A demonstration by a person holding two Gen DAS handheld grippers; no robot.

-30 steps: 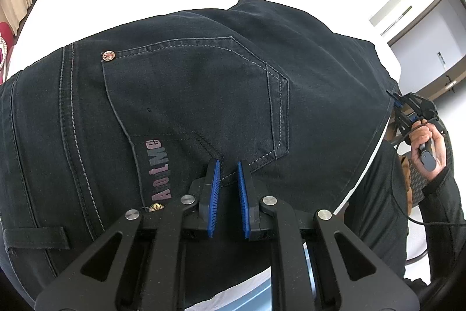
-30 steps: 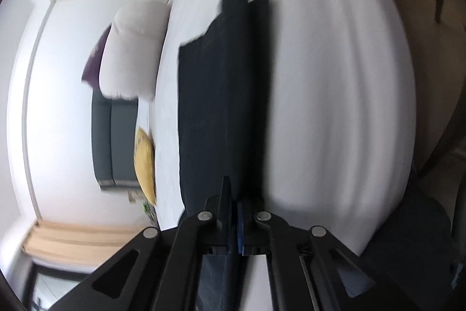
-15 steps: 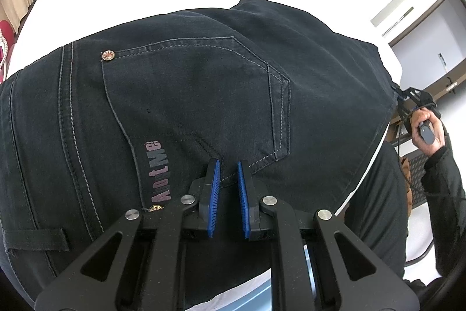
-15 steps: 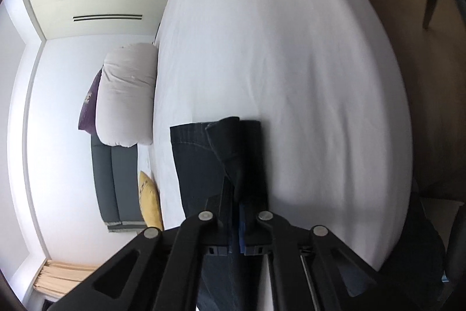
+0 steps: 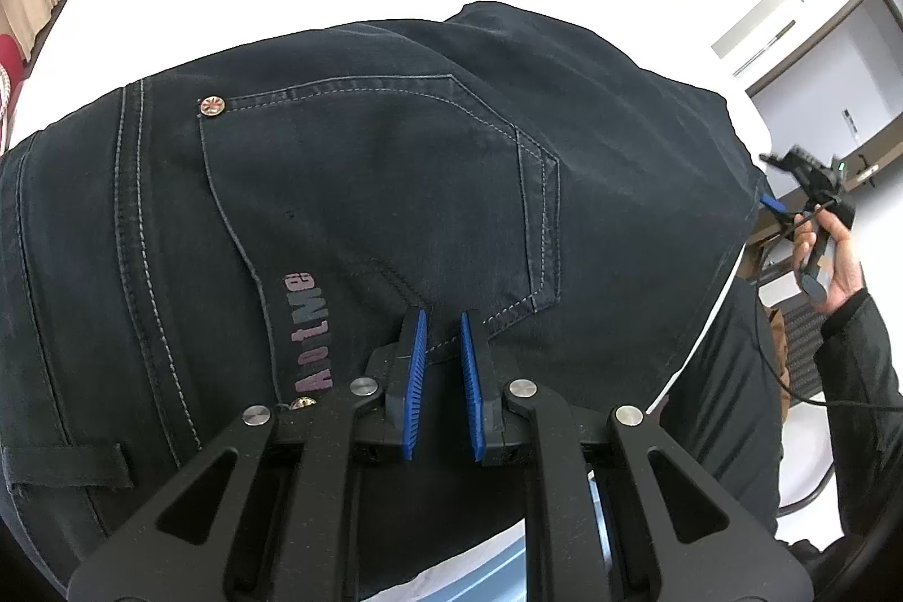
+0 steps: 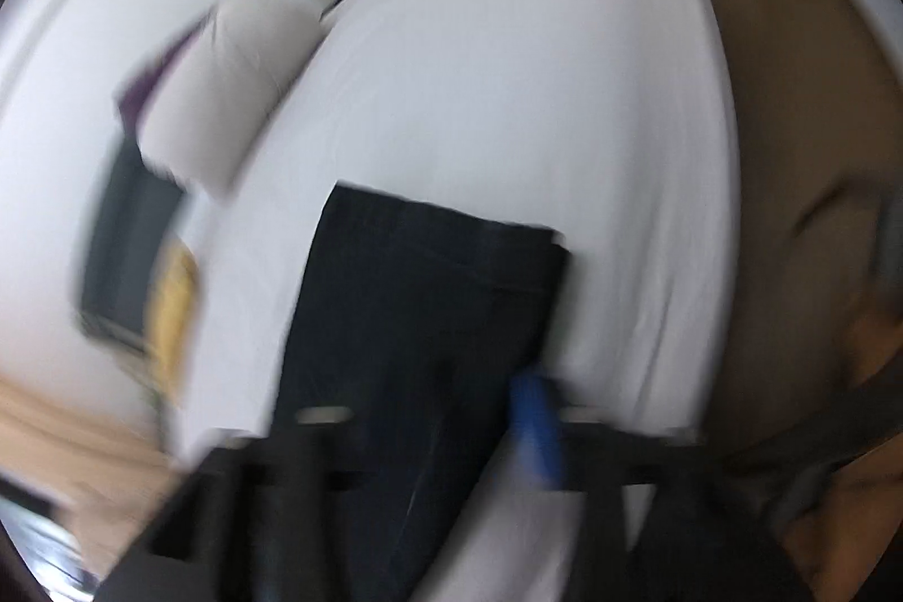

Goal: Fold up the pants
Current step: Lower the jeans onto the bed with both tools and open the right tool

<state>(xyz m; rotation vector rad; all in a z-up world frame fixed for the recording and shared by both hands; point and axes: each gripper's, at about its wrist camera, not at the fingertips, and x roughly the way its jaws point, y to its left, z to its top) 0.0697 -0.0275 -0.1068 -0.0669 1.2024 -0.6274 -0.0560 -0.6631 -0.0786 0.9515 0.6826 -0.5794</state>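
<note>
Left claw (image 5: 439, 348) nearly closed, a slit between blue pads, nothing pinched, tips over pants (image 5: 367, 184) back pocket. Right claw (image 6: 446, 410) blurred, jaws just opened wide over folded legs, none gripped. Pants flat at bed (image 6: 508, 83) near edge.

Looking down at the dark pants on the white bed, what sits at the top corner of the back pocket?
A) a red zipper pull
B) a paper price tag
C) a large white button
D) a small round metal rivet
D: a small round metal rivet shines at the upper left corner of the back pocket on the dark pants.
</note>
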